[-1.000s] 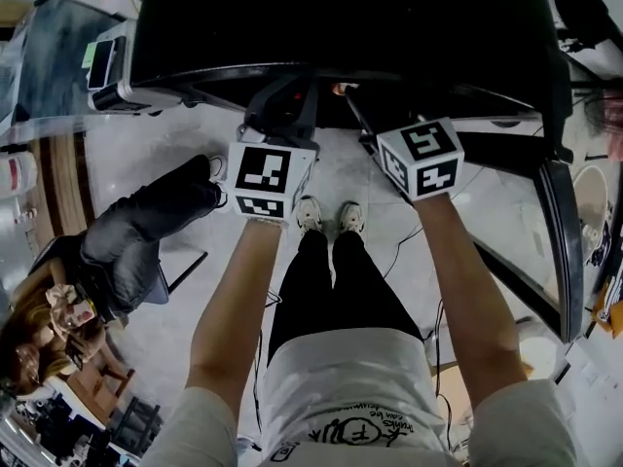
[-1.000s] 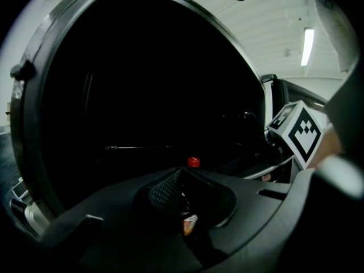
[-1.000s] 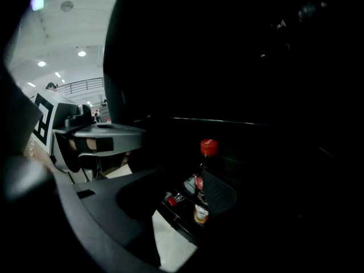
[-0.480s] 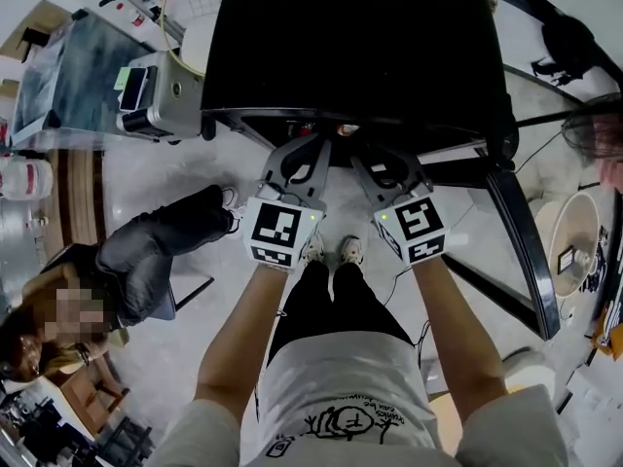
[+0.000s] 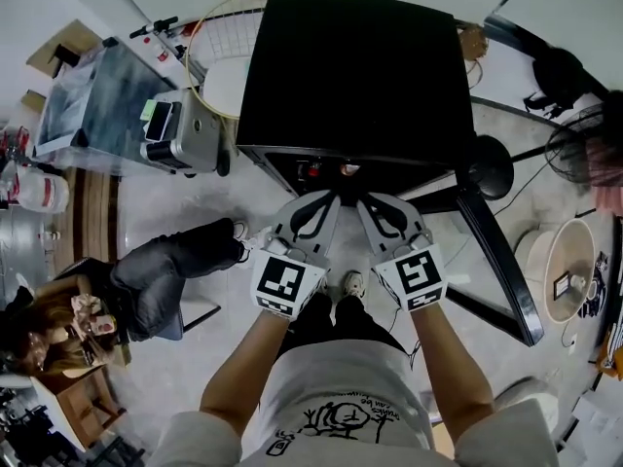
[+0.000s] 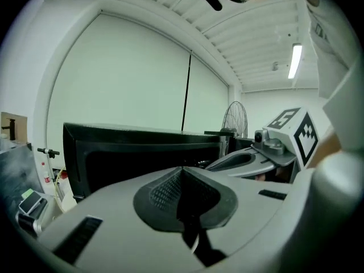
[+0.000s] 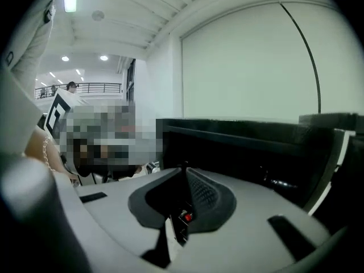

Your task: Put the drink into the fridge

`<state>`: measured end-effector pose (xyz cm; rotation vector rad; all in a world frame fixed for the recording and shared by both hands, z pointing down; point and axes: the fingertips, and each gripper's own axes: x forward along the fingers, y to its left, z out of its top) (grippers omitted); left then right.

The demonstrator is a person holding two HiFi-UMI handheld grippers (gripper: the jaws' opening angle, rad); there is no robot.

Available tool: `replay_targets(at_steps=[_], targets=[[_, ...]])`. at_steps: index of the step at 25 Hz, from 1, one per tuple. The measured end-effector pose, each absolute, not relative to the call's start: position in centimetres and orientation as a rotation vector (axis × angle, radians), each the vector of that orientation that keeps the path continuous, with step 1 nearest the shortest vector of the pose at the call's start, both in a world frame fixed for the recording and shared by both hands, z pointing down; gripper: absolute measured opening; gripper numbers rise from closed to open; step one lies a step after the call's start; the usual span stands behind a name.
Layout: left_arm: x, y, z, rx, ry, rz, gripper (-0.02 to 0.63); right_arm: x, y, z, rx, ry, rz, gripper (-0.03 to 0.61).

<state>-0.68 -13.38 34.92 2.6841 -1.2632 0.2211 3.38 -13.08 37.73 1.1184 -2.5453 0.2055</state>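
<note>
The left gripper (image 6: pixel 182 174) is smooth grey plastic with rough, ribbed black pads (image 6: pixel 162 192); the fridge (image 5: pixel 350 66) looks matt black.

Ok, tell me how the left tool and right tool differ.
Lean: in the head view the left tool slants up to the right, the right tool up to the left, tips close. Markers: their cubes carry different square patterns. Jaws: the right tool's have just been closing, nothing between them; the left tool's stand together. Shared: both grey, shut, empty, pointed at the fridge.
</note>
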Motion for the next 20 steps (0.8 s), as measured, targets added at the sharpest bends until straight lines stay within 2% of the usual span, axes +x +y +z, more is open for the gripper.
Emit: replay_targets(at_steps=[20], targets=[[-0.3, -7.5, 23.9, 2.775, -1.261, 0.071, 0.020, 3.8, -7.8, 26.1, 1.132, -2.629, 0.138, 0.009]])
